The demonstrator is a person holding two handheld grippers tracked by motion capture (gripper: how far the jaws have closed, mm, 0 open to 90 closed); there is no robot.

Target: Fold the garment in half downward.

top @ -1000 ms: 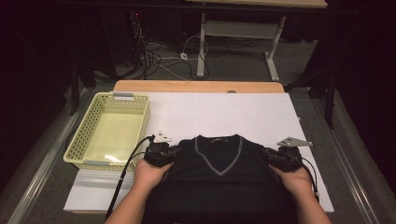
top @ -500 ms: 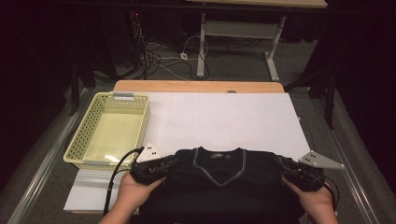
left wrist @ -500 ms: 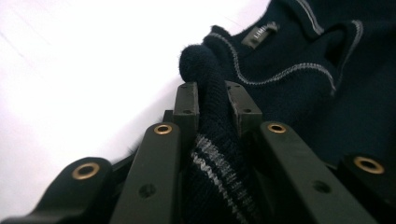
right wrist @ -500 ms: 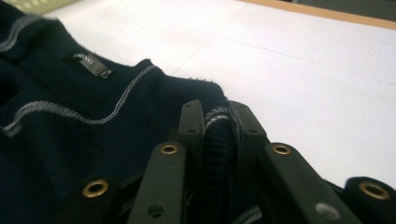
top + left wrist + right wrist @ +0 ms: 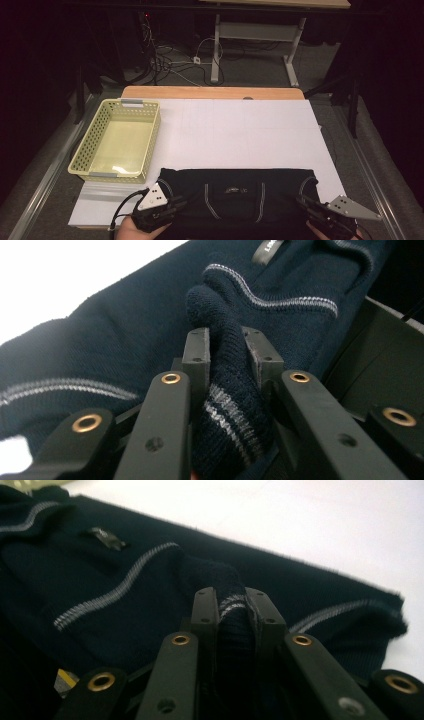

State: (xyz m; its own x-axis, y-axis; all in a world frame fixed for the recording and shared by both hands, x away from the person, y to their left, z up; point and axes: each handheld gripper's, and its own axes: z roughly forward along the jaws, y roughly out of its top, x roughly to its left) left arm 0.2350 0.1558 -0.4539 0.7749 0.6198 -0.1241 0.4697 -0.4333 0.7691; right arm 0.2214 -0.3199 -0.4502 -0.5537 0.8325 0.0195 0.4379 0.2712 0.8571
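A dark navy knit sweater (image 5: 235, 192) with pale grey stripes lies across the near edge of the white-covered table (image 5: 240, 130), its upper part folded over toward me. My left gripper (image 5: 181, 203) is at the sweater's left end and is shut on a bunched fold of the knit (image 5: 227, 390). At the right end, my right gripper (image 5: 303, 201) pinches a striped fold (image 5: 232, 625). In the left gripper view (image 5: 227, 342) and the right gripper view (image 5: 232, 600), cloth fills the gap between the black jaws. The neck label (image 5: 106, 537) faces up.
A pale yellow perforated basket (image 5: 131, 103) stands on the table's left side with nothing in it. A wooden table edge (image 5: 210, 92) shows at the far side. Beyond it are floor cables (image 5: 170, 60) and a metal desk frame (image 5: 250, 35).
Both grippers have drawn back toward the near edge while holding the sweater. The collar part has folded over, so the V-neck no longer lies flat and the sweater looks shorter.
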